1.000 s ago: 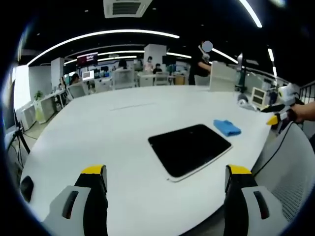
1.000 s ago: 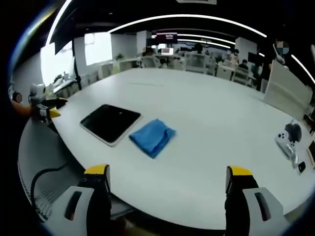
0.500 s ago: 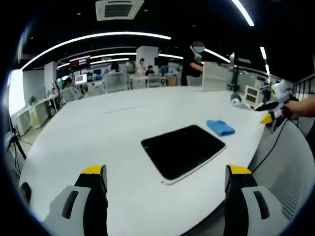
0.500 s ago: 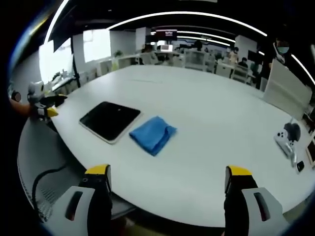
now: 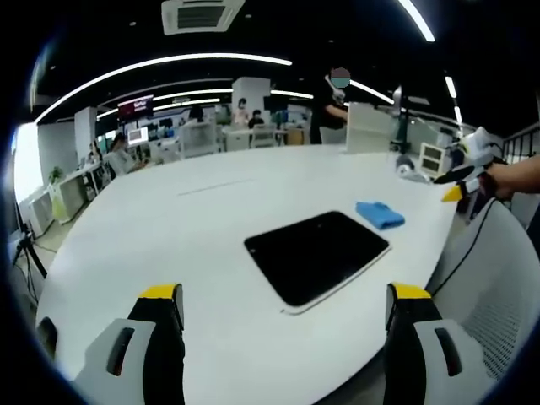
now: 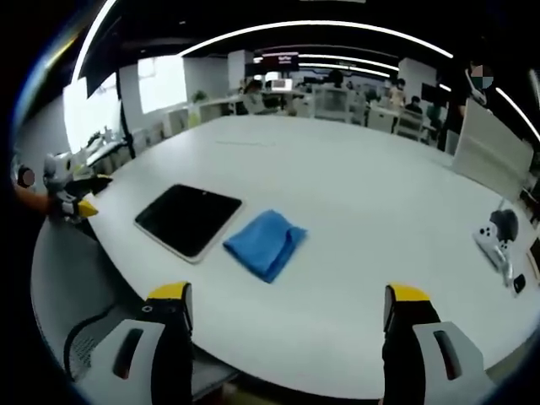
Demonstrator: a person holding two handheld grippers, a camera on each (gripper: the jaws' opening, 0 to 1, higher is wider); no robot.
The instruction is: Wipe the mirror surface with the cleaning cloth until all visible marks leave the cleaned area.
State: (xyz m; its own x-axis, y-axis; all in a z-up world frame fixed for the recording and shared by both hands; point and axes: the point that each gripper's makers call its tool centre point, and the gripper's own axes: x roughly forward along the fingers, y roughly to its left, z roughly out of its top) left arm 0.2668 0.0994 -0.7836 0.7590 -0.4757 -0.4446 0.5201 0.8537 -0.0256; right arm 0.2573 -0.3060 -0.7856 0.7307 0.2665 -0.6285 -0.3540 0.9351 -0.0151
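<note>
Since a second ago only the cameras have drifted slightly; the mirror [image 6: 188,220] and blue cleaning cloth [image 6: 265,242] lie unmoved, side by side on the white table [image 6: 354,211]. Both the left gripper [image 5: 283,295] and right gripper [image 6: 283,295] hover released and empty. Wiping seems not yet begun.

The left gripper view looks from beyond one edge of the white table [image 5: 169,228] across its top, its own fingers [image 5: 160,295] wide apart at the bottom. The right gripper view faces the table [image 6: 380,219] from another edge, from a similar distance. Both share the dark mirror [image 5: 316,253] [image 6: 187,219] and blue cleaning cloth [image 5: 380,214] [image 6: 265,241], ahead between each pair of fingers.
</note>
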